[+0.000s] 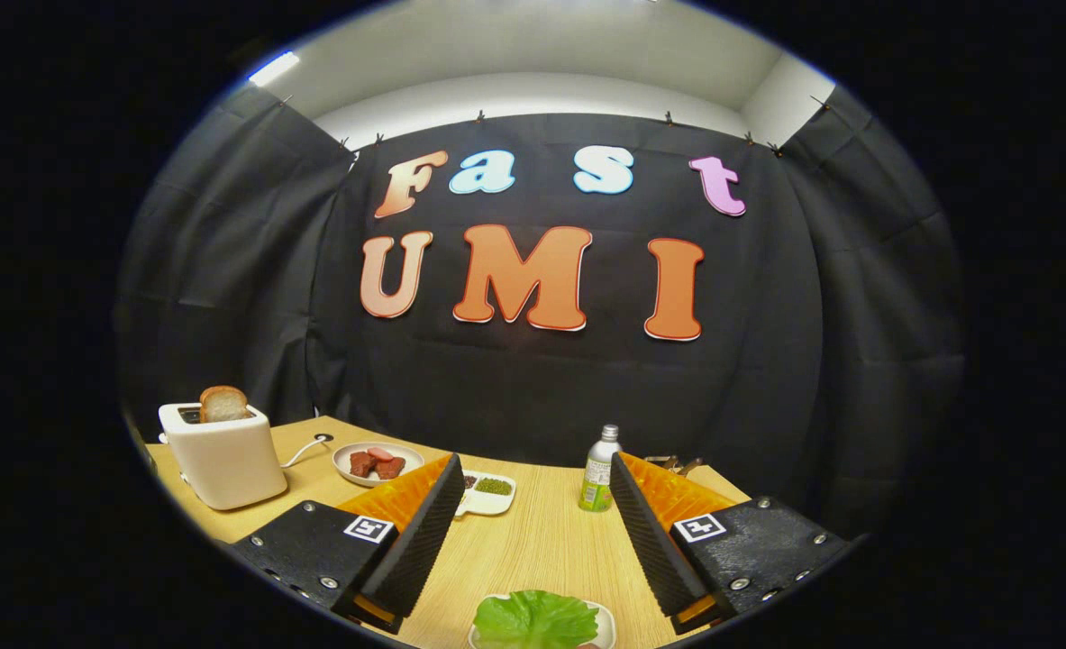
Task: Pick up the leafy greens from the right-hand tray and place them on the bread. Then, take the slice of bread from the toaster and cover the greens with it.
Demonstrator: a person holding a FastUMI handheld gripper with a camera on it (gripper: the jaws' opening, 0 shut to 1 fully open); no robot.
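Observation:
The leafy greens (535, 619) lie on a small white tray (603, 625) on the wooden table, close below and between my fingers. My gripper (533, 491) is held above the table with its fingers wide apart and nothing between them. A cream toaster (224, 457) stands at the far left of the table, and a slice of bread (223, 404) sticks up out of its slot.
A white plate with pieces of meat (377, 462) sits beyond the left finger. A small white divided dish (487, 493) with dark and green fillings lies just right of it. A bottle (599, 470) stands by the right finger. The toaster's cord runs to a table socket (321, 439).

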